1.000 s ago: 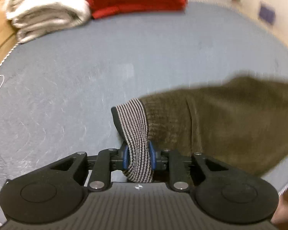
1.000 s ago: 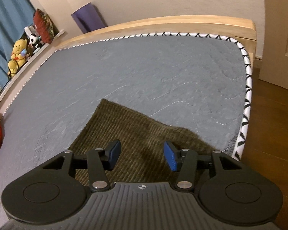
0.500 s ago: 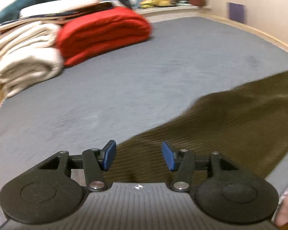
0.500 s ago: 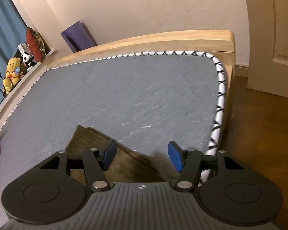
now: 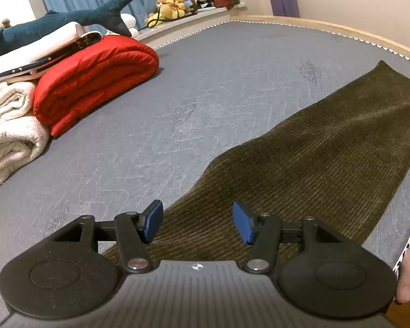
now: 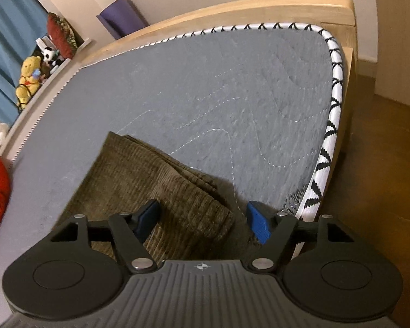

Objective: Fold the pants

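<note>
Olive corduroy pants (image 5: 314, 158) lie flat on the grey mattress (image 5: 205, 95), stretching from under my left gripper toward the far right edge. My left gripper (image 5: 196, 222) is open and empty just above the near end of the pants. In the right wrist view the leg end of the pants (image 6: 155, 180) lies in stacked layers near the mattress corner. My right gripper (image 6: 202, 222) is open and empty, above that end's right edge.
A folded red quilt (image 5: 95, 76) and white blankets (image 5: 11, 125) are stacked at the left, with a plush shark (image 5: 68, 19) behind. Stuffed toys (image 6: 30, 79) sit on a ledge. The mattress's patterned edge (image 6: 333, 117) and wood floor (image 6: 382, 177) are at the right.
My left gripper let go of the striped waistband and opened; the pants now lie flat. My right gripper stayed open and moved over the leg end's right edge.
</note>
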Available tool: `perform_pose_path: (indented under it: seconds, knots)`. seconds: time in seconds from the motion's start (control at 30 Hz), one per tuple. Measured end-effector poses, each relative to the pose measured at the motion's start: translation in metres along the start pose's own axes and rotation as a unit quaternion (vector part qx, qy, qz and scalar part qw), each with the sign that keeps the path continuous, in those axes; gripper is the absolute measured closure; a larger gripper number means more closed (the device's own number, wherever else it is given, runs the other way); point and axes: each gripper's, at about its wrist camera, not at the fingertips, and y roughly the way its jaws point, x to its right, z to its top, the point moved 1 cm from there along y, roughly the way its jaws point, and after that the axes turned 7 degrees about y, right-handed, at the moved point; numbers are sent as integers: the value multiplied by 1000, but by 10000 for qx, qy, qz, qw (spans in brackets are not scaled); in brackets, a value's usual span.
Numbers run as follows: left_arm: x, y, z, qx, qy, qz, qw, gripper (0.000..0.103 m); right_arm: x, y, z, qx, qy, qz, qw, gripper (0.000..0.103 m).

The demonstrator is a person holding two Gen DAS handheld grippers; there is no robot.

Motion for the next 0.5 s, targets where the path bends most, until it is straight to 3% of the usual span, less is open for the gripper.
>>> perform_pose_path:
  seconds: [0.03, 0.13, 0.23, 0.27, 0.3, 0.37, 0.43, 0.5]
  knots:
    - [0, -1, 0, -5, 3, 10, 10000, 40, -3, 1, -2, 70, -51, -51, 9999, 54]
    - [-6, -3, 1, -7, -37, 58, 10000, 40, -7, 2, -4, 169, -5, -70, 9998, 71]
    - [-13, -4, 0, 9, -148, 126, 9998, 40, -18, -9, -6, 400, 157, -138, 9990, 73]
    - [-15, -4, 2, 18, -192, 151, 9997, 40, -41, -28, -8, 736, -3, -57, 9973, 74]
    - [-17, -4, 3, 28, -241, 173, 9996, 40, -41, -28, -8, 736, -3, -57, 9973, 74]
    - [-22, -3, 5, 31, -370, 207, 9991, 40, -77, -57, -15, 1145, -409, 248, 9923, 74]
    - [-26, -1, 7, 11, -529, 219, 9984, 40, -123, -88, -33, 1494, -1138, 628, 9802, 74]
    - [-32, 2, 9, -22, -693, 217, 9974, 40, -174, -120, -67, 1737, -2044, 1094, 9571, 74]
